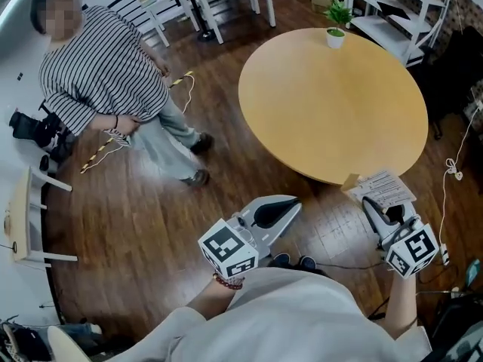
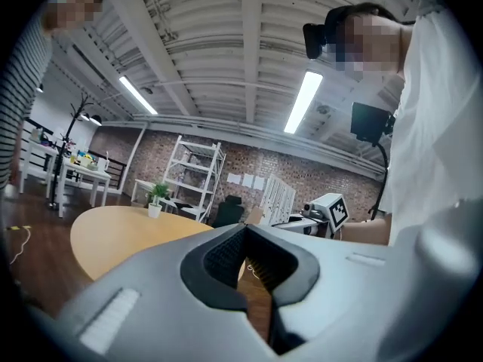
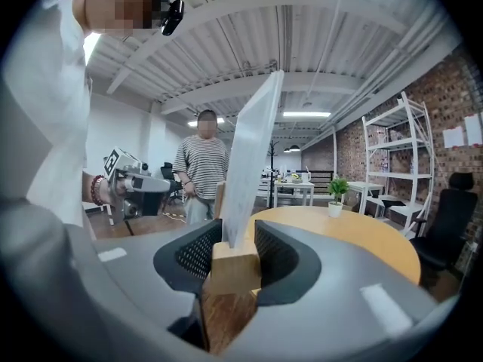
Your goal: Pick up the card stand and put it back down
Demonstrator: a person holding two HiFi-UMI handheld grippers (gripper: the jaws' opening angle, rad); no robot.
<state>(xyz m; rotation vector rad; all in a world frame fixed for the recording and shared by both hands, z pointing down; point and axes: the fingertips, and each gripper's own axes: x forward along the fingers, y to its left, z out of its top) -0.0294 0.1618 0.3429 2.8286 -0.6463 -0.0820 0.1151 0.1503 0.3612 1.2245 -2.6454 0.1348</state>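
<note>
The card stand [image 3: 235,268] is clamped by its wooden base in your right gripper [image 1: 375,206], with the card rising straight out along the jaws' line. You hold it just off the near rim of the round table [image 1: 332,104], so the tabletop lies ahead of the claw. Your left gripper [image 1: 278,211] is closed on nothing, farther from that rim.

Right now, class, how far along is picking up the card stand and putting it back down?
Done: the right gripper is shut on the card stand at its wooden base, and it looks lifted clear of the table. In hand: the stand is held near the table's edge; the left gripper is shut, empty. Left: setting it back down and releasing.
</note>
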